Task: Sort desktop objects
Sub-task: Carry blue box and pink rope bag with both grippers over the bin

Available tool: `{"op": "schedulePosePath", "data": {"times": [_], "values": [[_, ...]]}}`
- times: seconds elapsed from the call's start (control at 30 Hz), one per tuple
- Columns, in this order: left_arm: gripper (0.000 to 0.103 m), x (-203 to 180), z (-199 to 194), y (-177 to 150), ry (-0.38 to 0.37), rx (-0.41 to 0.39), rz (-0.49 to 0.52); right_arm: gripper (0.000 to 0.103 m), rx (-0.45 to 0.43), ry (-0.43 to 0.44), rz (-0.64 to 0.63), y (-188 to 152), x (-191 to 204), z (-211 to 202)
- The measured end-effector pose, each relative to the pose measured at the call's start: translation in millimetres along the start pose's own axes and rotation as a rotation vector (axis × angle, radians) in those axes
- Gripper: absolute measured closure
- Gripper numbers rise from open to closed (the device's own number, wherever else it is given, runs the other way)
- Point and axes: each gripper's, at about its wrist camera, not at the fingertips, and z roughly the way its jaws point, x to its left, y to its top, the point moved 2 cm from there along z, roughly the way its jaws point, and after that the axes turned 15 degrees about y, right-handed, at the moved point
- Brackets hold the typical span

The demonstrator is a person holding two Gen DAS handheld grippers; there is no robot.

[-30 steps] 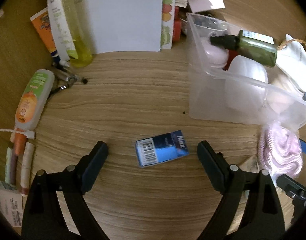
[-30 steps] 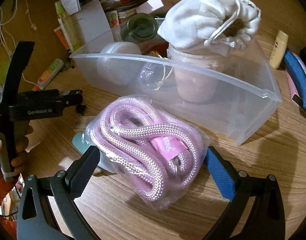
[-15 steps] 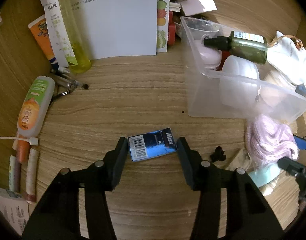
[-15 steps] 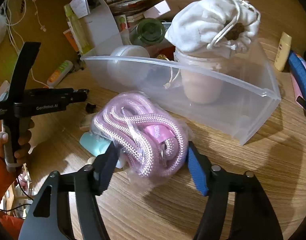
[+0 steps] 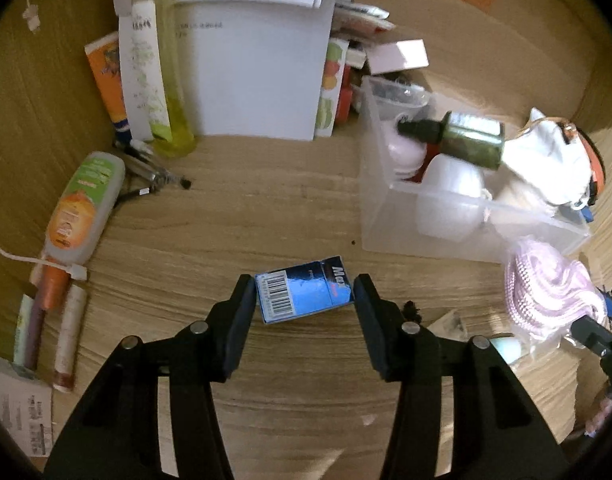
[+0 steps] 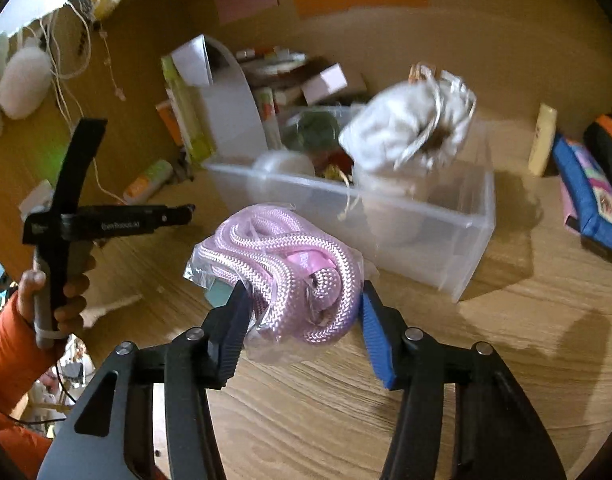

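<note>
The left claw [image 5: 304, 300] is clamped on the stiff, light blue box [image 5: 305, 295] just above the desk [image 5: 234, 224], while the right claw [image 6: 302, 312] is closing on the soft, slippery bagged pink rope [image 6: 282, 268], squeezed mid-coil at seven o'clock of the clear bin [image 6: 446, 236].

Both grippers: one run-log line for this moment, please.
left gripper: shut on blue box | right gripper: jaws closing on bagged pink rope | clear bin: beyond the rope
</note>
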Motion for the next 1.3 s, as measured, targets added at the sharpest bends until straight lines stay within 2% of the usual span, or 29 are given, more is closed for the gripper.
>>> {"op": "schedulePosePath", "data": {"times": [0.07, 0.17, 0.2, 0.27, 0.53, 0.7, 0.97, 1.3], "values": [[0.053, 1.4, -10.4, -1.5, -0.007, -0.022, -0.005, 0.054, -0.016, 0.009, -0.001, 5.8, 3.2, -6.3], [0.053, 27.1, -28.2, 2.6, 0.002, -0.078, -0.005, 0.054, -0.034, 0.009, 0.0, 15.6, 6.7, -10.7], [0.053, 15.0, -23.0, 24.9, 0.005, -0.09, -0.003, 0.054, -0.044, 0.008, -0.004, 18.5, 8.0, -12.5], [0.053, -0.7, -26.0, 41.4, 0.002, -0.12, 0.006, 0.054, -0.056, 0.009, -0.002, 21.3, 7.9, -15.4], [0.053, -10.3, -53.8, 48.9, -0.036, -0.202, 0.026, 0.054, -0.115, -0.007, -0.006, 40.6, 10.1, -25.1], [0.053, -13.3, -53.1, 58.2, -0.11, -0.185, 0.02, 0.054, -0.157, -0.034, -0.014, 54.0, 6.3, -38.8], [0.053, -18.4, -51.1, 81.2, -0.12, -0.21, 0.032, 0.054, -0.219, -0.074, 0.01, 79.4, -12.0, -52.3], [0.053, -36.6, -23.6, 110.6, -0.172, -0.19, 0.057, 0.054, -0.194, -0.098, 0.015, 112.2, -34.5, -17.0]]}}
